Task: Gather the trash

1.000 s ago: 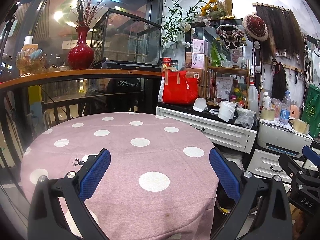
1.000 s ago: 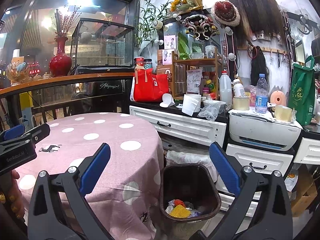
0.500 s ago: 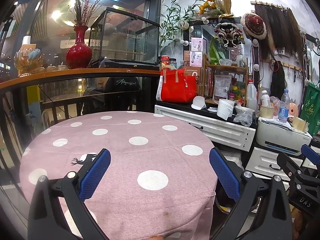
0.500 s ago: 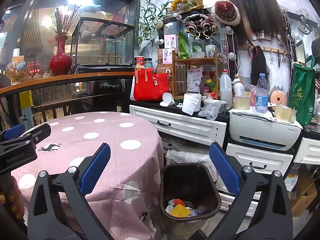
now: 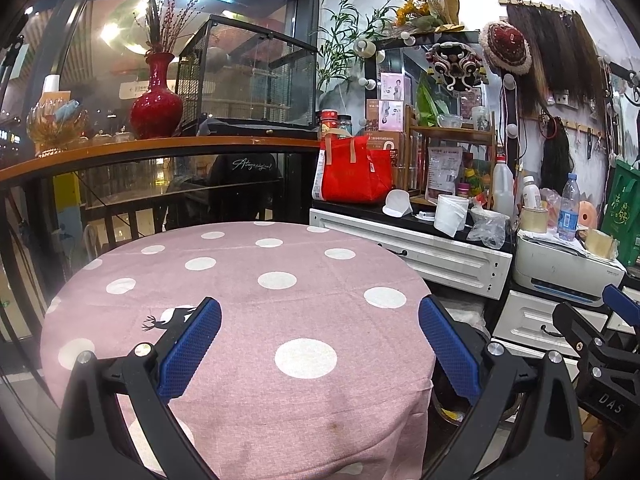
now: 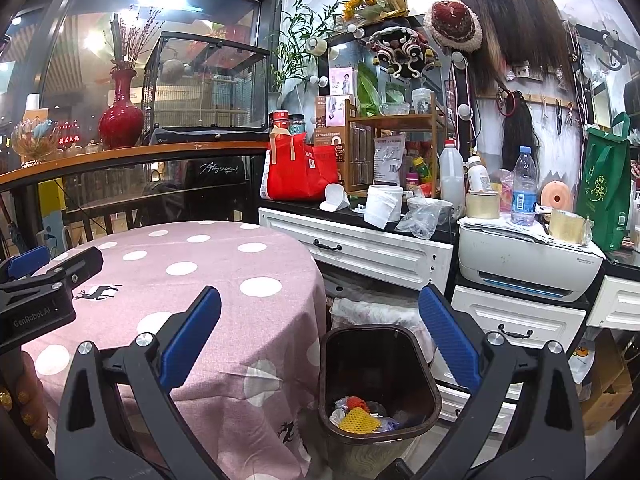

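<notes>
A dark brown trash bin (image 6: 416, 364) stands on the floor right of the round table. It holds trash (image 6: 359, 416): a yellow foam net, an orange piece and clear plastic. My right gripper (image 6: 320, 344) is open and empty, above the bin's near side. My left gripper (image 5: 320, 348) is open and empty over the pink polka-dot tablecloth (image 5: 240, 280), which carries nothing. The left gripper also shows at the left edge of the right wrist view (image 6: 48, 280). The right gripper shows at the right edge of the left wrist view (image 5: 600, 344).
A white cabinet (image 6: 360, 248) behind the bin carries a red bag (image 6: 300, 172), a paper roll (image 6: 384, 204), bottles and crumpled plastic (image 6: 420, 220). A white printer (image 6: 528, 268) sits to the right. A wooden rail with a red vase (image 5: 156, 100) runs behind the table.
Both grippers stay open and empty. The views have shifted only slightly; the left wrist view has pulled back a little from the table.
</notes>
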The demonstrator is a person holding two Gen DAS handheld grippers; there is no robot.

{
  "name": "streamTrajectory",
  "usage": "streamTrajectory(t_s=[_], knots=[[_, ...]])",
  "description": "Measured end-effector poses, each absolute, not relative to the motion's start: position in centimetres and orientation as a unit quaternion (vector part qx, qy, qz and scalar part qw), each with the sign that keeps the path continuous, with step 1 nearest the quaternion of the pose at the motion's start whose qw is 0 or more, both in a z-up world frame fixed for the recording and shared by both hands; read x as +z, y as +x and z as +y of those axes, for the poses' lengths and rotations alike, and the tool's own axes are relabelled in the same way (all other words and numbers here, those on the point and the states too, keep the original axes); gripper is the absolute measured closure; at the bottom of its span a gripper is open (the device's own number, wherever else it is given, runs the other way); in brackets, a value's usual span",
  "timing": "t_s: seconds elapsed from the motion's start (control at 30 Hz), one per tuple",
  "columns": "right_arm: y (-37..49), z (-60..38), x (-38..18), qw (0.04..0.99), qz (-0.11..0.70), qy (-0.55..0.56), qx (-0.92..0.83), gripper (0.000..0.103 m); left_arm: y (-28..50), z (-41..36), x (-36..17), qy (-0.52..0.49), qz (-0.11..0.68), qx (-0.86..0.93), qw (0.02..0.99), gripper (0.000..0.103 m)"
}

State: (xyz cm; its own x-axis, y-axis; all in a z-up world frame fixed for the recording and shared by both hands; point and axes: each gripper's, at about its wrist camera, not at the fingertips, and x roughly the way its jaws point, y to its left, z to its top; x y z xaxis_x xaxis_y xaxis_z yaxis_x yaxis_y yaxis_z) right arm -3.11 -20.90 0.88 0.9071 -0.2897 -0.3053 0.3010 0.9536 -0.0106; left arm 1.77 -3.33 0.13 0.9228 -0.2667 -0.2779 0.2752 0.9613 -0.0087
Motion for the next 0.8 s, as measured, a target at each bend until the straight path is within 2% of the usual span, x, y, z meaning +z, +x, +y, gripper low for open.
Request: streamTrajectory(t_s=[0.8], knots=[[-3.10,-21.11,0.68,0.976,0.157,0.019,-0.151,0.006,2.37,-3.04,-0.13,0.018,0.155,-0.143,0.977,0.006]])
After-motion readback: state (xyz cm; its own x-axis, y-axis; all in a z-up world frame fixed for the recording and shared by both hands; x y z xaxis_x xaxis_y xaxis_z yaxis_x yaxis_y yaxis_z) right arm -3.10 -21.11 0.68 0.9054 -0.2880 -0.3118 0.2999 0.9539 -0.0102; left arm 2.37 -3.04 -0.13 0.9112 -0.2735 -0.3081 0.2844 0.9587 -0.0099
